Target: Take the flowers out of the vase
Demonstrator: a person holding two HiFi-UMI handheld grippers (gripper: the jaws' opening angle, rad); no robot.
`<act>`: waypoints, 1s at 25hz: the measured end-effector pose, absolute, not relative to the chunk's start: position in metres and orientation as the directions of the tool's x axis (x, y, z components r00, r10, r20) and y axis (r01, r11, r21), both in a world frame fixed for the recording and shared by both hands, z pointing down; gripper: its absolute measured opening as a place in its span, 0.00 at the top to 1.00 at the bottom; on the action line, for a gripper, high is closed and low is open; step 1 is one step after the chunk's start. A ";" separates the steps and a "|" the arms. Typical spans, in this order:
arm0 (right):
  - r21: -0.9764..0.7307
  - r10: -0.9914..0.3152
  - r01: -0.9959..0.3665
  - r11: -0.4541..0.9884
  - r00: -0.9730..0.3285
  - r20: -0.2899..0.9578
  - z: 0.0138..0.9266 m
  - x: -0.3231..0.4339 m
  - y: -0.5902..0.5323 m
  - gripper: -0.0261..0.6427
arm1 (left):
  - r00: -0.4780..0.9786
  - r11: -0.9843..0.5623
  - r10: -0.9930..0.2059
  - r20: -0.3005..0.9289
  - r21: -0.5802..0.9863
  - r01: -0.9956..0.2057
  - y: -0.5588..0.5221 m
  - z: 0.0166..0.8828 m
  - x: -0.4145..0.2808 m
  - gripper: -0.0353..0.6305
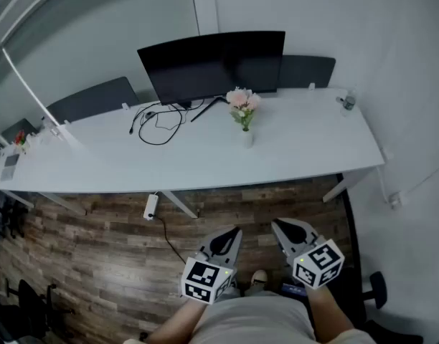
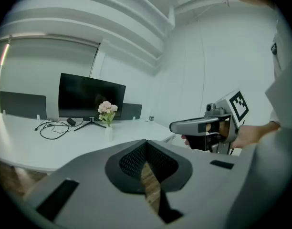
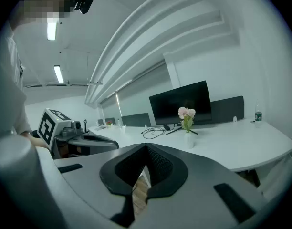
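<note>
Pink-and-white flower bunch [image 1: 242,100] w/ green leaves stood upright in a small white vase [image 1: 247,136] on the long white tabletop [image 1: 298,149], just in front of the wide black monitor [image 1: 212,63], to the right of its stand. The left tongs [image 1: 235,232] and right tongs [image 1: 276,225], grey w/ black pads, were each pressed together, pinching nothing; wood planks showed through the slit behind the pads in both gripper views. Both were held side by side, near each other, over the brown wood-plank floor [image 1: 97,242] on the person's side of the tabletop, well apart from vase and flower bunch. Btw. tongs and vase lay the tabletop's front edge and a bare strip of white surface. Surroundings: a looped black cable [image 1: 158,124] lay left of the vase, running from the monitor foot; a small clear bottle [image 1: 347,103] w/ dark cap stood near the far right end; dark grey divider panels [image 1: 94,100] rose along the back edge, either side of the monitor; a white power strip [image 1: 150,206] lay on the floor near a tabletop leg, w/ a dark cord trailing toward the person. Small items at the far left end were too small to identify.
</note>
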State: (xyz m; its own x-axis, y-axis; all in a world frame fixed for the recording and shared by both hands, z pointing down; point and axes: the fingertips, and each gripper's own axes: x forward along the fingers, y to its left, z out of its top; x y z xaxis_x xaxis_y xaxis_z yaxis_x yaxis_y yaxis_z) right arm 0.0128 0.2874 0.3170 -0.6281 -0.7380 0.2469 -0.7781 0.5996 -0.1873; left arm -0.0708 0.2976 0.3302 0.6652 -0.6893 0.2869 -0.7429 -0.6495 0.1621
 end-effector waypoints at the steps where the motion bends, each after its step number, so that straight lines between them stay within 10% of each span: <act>1: -0.186 -0.738 -0.779 0.598 -0.627 0.252 0.318 0.012 0.288 0.92 | 0.668 -0.651 -0.687 0.287 0.166 -0.741 0.298 0.330 -0.071 0.94; 25: -0.204 -0.783 -0.838 0.506 -0.545 0.300 0.342 -0.016 0.243 0.91 | 0.717 -0.692 -0.638 0.280 0.200 -0.694 0.257 0.348 -0.115 0.94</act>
State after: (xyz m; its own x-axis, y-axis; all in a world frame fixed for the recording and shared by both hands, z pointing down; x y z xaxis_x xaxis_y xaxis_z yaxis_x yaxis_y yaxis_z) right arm -0.0156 0.2426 0.3425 -0.5452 -0.7828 0.3000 -0.8383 0.5056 -0.2041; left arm -0.1147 0.2566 0.3483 0.7173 -0.6380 0.2802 -0.6937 -0.6920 0.2001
